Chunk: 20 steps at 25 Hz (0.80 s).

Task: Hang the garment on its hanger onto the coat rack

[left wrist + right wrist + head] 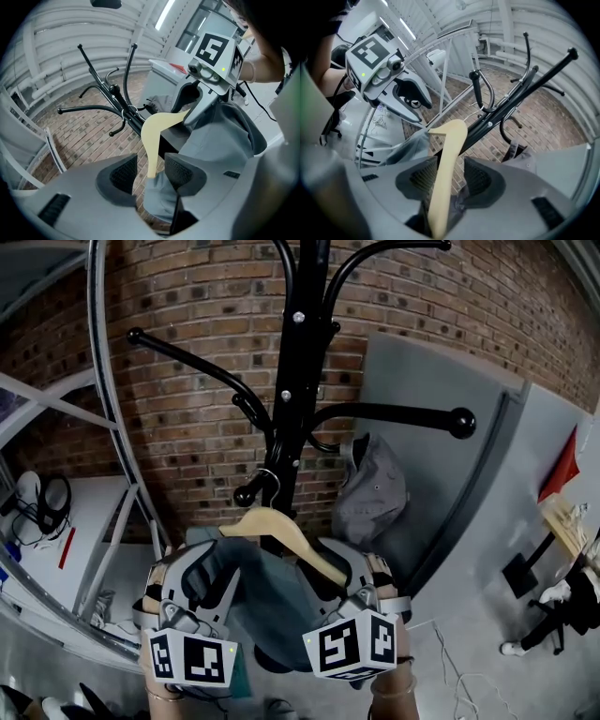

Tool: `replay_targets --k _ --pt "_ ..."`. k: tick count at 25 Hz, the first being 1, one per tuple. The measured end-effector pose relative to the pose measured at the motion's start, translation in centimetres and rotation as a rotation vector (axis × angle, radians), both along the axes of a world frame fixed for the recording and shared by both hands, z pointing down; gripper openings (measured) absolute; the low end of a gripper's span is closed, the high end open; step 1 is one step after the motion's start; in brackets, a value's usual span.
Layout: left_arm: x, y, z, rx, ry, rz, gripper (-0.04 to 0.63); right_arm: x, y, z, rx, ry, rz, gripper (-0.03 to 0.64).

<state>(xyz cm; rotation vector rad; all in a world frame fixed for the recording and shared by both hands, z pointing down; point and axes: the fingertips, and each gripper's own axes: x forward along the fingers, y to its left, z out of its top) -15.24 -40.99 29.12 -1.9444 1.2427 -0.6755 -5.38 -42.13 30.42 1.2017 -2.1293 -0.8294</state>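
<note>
Wooden hanger on coat rack

The hanger is pale tan, the garment blue-grey, the coat rack black, the brick wall red-brown.

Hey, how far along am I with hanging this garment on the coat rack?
Looks done: the pale wooden hanger with the blue-grey garment appears to hang by its metal hook from a low peg of the black metal coat rack. In hand: nothing gripped; the left gripper and right gripper stand open, the hanger's arms loose between their jaws. Left: draw both grippers clear.
</note>
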Motion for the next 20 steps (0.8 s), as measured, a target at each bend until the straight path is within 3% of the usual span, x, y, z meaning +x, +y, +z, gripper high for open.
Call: replay_targets --k 10,14,17,20 --pt "0.4 3.4 0.4 -0.002 0.003 -0.026 0.175 1.1 3.8 -0.7 0.005 -0.074 -0.025 0.167" --pt "0.9 5.6 -0.2 0.008 0.078 -0.012 0.175 1.9 5.8 -1.0 -0.073 -0.208 -0.060 0.162" --pt "1.1 7.2 -0.1 -0.017 0.120 -0.013 0.175 2.5 7.5 -1.4 -0.073 -0.252 -0.087 0.110" --pt "1.1 8.3 0.2 -0.039 0.150 -0.022 0.174 3.1 8.5 -1.3 -0.072 -0.271 -0.089 0.107"
